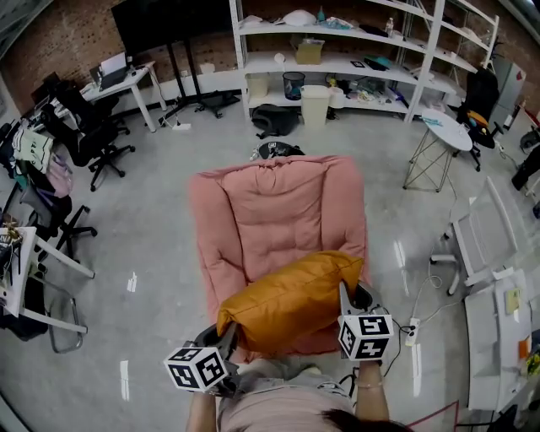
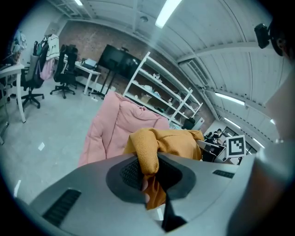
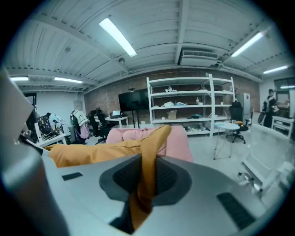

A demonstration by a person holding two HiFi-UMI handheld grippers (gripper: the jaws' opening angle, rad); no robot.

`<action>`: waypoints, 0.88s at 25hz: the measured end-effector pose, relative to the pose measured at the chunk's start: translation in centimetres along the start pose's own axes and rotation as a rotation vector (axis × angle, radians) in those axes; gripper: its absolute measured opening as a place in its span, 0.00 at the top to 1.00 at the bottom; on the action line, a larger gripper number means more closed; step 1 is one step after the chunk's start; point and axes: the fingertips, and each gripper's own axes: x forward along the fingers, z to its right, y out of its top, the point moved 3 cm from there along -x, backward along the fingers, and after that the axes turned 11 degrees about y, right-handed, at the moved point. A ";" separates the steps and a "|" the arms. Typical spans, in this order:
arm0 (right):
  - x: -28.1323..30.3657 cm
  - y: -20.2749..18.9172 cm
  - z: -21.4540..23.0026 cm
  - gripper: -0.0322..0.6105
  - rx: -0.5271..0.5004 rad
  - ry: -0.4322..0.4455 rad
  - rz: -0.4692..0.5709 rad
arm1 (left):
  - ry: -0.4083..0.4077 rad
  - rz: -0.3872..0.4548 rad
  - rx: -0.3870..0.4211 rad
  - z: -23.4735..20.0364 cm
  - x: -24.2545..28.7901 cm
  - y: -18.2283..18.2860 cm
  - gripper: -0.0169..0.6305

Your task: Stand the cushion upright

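Two grips, one load: my L gripper (image 1: pixel 228 339) and R gripper (image 1: pixel 348 297) each clamp one end of the orange cushion (image 1: pixel 291 299), its long axis running L–R btwn them, over the pink chair (image 1: pixel 270 198) seat.

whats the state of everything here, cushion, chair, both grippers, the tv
orange cushion, held by two corners over the chair's seat, broad face mostly up, not upright
left gripper, shut on one cushion corner
right gripper, shut on another cushion corner
pink padded chair, backrest raised, nobody in it
tv, screen dark
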 end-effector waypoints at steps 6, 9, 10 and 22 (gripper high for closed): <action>0.7 0.5 -0.2 0.84 0.033 -0.075 -0.001 | -0.060 -0.034 0.033 -0.8 1.4 2.2 0.91; 0.9 0.7 -0.2 0.84 0.048 -0.113 -0.003 | -0.091 -0.043 0.048 -1.1 2.2 3.2 0.91; 0.8 0.7 -0.3 0.84 0.053 -0.126 -0.004 | -0.101 -0.047 0.053 -1.2 2.3 3.5 0.91; -0.1 1.1 -0.5 0.84 0.079 -0.210 -0.016 | -0.189 -0.049 0.066 -1.2 3.4 5.4 0.91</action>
